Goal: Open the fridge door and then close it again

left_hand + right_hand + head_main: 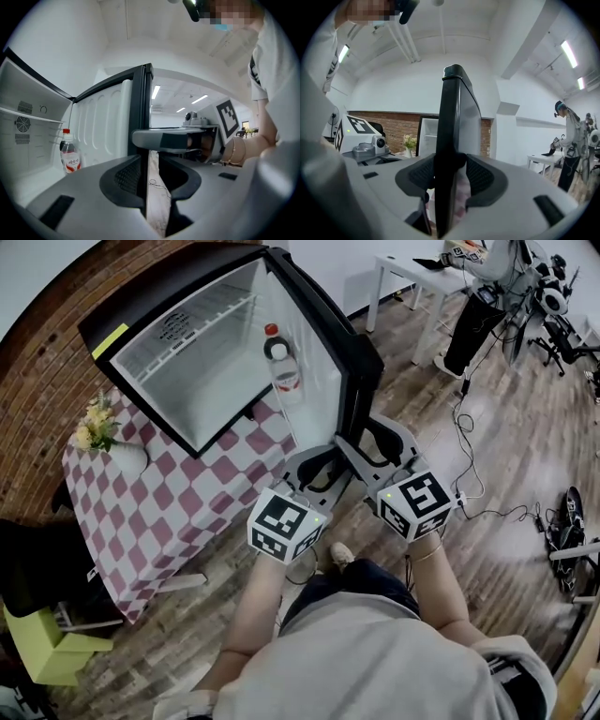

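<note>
Brick wall point(37, 399) and wood-plank floor point(534, 409) frame a counter point(141, 531) draped in a pink-and-white checked cloth, and on it stands the small black fridge point(187, 352) with a white interior. Its black door point(323, 390) is swung wide to the right, so I judge the opening half done and the closing half in hand.

My right claw point(450, 168) straddles the door's free edge with both pads against it, clamped as far as I can see. My left claw point(152, 164) also has that edge between its jaws, but only one pad touches. Floor shows through the gap on the other side, so it stands apart.

Next, I reckon, the door must be carried back along its arc toward the cabinet, wrists turning with it. The claws should let go before they get pinched at the seal.

A clear plastic bottle point(281, 367) with a red cap rides in the door shelf (it may rock if I slam). A white vase of yellow flowers point(112, 451) sits left of the fridge, clear of the swing. Black cables point(466, 442) trail on the floor, well apart.
</note>
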Demonstrator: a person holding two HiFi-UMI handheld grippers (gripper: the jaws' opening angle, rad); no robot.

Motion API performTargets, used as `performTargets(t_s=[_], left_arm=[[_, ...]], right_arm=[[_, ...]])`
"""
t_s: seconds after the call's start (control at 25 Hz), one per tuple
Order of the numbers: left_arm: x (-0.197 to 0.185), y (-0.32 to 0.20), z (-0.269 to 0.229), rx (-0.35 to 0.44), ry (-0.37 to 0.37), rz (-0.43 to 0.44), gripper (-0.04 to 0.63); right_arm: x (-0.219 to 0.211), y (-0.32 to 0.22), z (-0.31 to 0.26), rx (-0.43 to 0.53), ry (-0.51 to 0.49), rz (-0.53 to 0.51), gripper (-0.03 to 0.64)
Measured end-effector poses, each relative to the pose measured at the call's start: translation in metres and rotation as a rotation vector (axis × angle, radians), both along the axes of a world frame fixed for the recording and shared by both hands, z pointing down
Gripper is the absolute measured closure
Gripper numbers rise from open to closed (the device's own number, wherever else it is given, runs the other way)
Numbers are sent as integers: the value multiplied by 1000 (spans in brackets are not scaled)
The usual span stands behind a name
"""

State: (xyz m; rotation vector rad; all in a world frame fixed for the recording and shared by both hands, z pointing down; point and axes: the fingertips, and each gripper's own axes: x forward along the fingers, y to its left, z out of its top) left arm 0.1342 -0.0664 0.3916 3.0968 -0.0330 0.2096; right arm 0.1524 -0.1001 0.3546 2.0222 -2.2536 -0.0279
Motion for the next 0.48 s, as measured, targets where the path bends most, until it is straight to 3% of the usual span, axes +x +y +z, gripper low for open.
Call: performTargets(t_s=[0.2, 0.48], left_arm=[[19, 3, 9, -16, -35, 8, 479], [44, -4, 0, -7, -10, -7, 479]], right_arm=[[22, 8, 1, 2, -13, 35, 435], [54, 18, 3, -4, -17, 70, 453]])
